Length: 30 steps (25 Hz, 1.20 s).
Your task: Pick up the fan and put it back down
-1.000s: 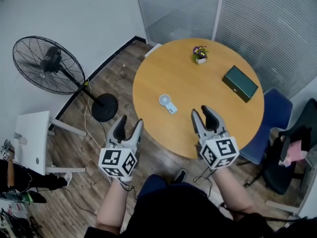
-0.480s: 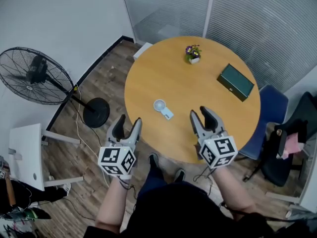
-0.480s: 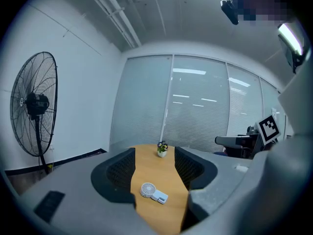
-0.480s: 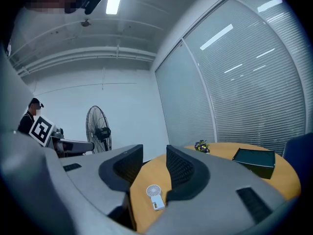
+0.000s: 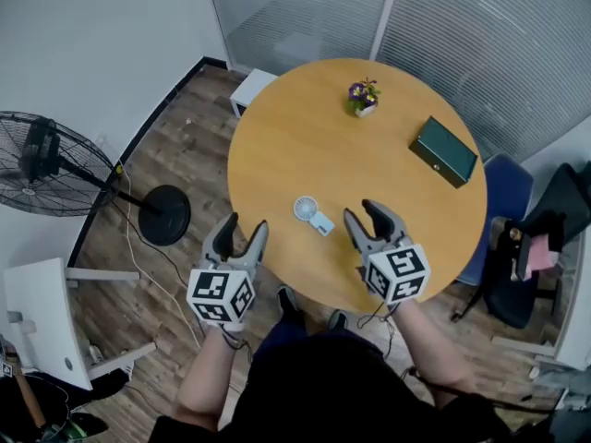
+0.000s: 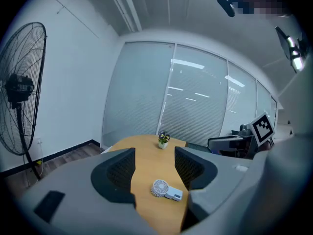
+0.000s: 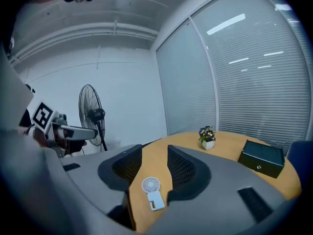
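You've brought both grippers nearer the small white fan [image 5: 312,214]. Approach step: right gripper [image 5: 363,212] jaws opening, left gripper [image 5: 245,224] jaws apart, both empty. Next, straddle it squarely.

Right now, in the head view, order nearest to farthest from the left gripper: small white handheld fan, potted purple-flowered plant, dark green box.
1. Small white handheld fan, just right of the left gripper.
2. Potted purple-flowered plant, far back, centre.
3. Dark green box, far right.

Bright, even ceiling light; round orange-brown wooden surface [image 5: 277,137] evenly lit, shadows faint. Light-strip reflections glare on slatted glass wall [image 6: 195,106]. Gripper views fisheye-bent, corners dark, near foreground blurred.
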### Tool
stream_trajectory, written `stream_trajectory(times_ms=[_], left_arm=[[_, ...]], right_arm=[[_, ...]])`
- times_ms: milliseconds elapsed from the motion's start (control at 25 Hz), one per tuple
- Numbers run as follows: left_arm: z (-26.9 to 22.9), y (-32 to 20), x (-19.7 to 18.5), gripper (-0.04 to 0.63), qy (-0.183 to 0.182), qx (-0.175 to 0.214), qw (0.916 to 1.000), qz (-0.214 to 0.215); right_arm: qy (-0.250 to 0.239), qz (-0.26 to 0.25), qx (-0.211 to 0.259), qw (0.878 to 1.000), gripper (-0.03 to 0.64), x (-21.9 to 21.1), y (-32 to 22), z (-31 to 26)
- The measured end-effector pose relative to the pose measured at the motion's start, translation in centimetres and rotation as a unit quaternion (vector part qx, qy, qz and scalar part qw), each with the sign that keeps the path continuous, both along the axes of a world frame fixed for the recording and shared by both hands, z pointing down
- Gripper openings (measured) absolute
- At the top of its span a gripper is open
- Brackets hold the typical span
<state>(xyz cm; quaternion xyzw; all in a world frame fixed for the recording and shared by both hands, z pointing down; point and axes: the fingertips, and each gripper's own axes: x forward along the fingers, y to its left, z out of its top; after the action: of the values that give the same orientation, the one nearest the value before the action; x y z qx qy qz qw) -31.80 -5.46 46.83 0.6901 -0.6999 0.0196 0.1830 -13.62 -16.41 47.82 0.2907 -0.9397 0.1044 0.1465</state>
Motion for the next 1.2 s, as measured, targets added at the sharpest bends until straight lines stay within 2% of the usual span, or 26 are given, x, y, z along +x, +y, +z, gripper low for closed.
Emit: stream_trajectory(times_ms=[160, 440, 760, 1200], left_arm=[[2.8, -1.2, -3.2, 0.247, 0.022, -0.012, 0.9995, 0.018], [7.3, -2.3, -5.2, 0.247, 0.04, -0.054, 0.9959, 0.059], [10.5, -2.2, -6.5, 0.247, 0.052, -0.091, 0.9938, 0.039], [11.8, -2.0, -5.5, 0.247, 0.062, -0.105, 0.9921, 0.031]], right_arm=[[0.062, -0.005, 0.015, 0.998, 0.169, -2.7, -0.8, 3.5], [0.148, -0.039, -0.017, 0.988, 0.185, -5.8, -0.8, 11.0], [0.225, -0.114, -0.059, 0.966, 0.225, -8.1, -0.5, 19.4], [0.303, -0.17, -0.104, 0.932, 0.238, -8.4, -0.4, 27.0]])
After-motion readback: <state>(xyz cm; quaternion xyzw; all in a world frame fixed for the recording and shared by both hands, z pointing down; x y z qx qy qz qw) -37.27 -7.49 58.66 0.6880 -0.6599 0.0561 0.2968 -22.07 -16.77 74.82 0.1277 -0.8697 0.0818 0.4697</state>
